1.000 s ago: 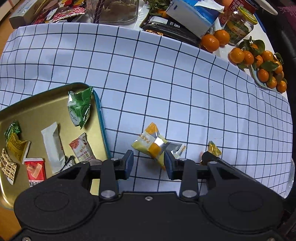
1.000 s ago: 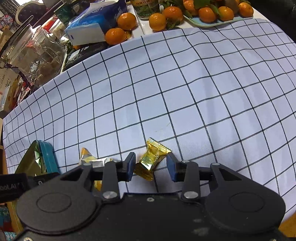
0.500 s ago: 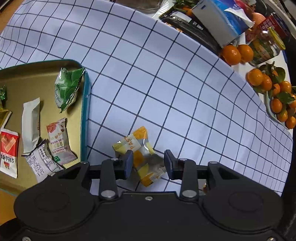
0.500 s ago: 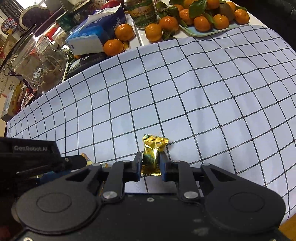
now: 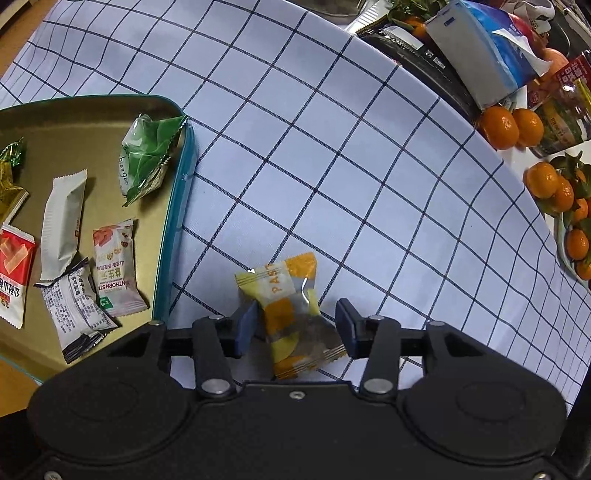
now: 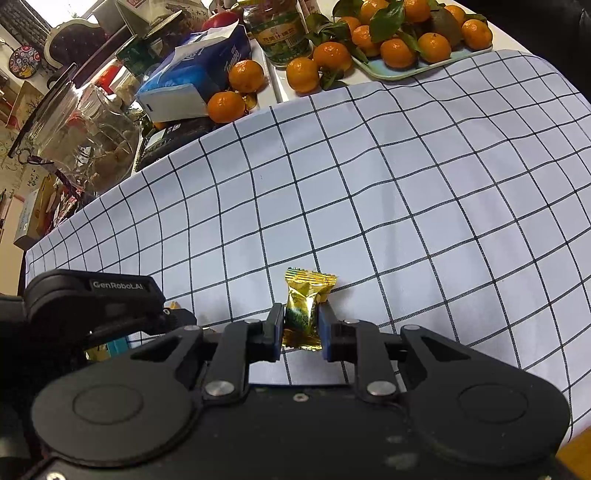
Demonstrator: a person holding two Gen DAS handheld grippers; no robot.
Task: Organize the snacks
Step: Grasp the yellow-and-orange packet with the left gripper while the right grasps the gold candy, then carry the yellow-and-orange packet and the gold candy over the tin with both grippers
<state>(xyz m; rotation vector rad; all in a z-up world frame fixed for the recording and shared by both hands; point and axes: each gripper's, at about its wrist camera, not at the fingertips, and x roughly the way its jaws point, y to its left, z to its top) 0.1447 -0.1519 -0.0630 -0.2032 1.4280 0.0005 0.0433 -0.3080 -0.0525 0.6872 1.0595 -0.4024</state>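
Observation:
A yellow and orange snack packet (image 5: pixel 291 306) lies on the checked cloth between the fingers of my left gripper (image 5: pixel 295 326). Its jaws are opening and stand wide; the left pad is close to the wrapper, the right pad is apart from it. Left of it sits a gold tray with a teal rim (image 5: pixel 173 229) holding several wrapped snacks, among them a green packet (image 5: pixel 147 155) and a white bar (image 5: pixel 61 221). My right gripper (image 6: pixel 301 325) is shut on a gold foil candy (image 6: pixel 304 306), pinched at its middle just above the cloth. The left gripper's black body (image 6: pixel 92 299) shows at the right wrist view's left edge.
Along the cloth's far edge stand a blue tissue box (image 6: pixel 195 77), a glass jar (image 6: pixel 85 133), a labelled jar (image 6: pixel 280 33), loose tangerines (image 6: pixel 236 88) and a light blue tray of tangerines (image 6: pixel 413 70). The checked cloth (image 6: pixel 406 192) stretches between them and the grippers.
The right gripper closed on the gold candy and lifted it slightly. The left gripper sank over the yellow packet, rolled, and its jaws spread wider.

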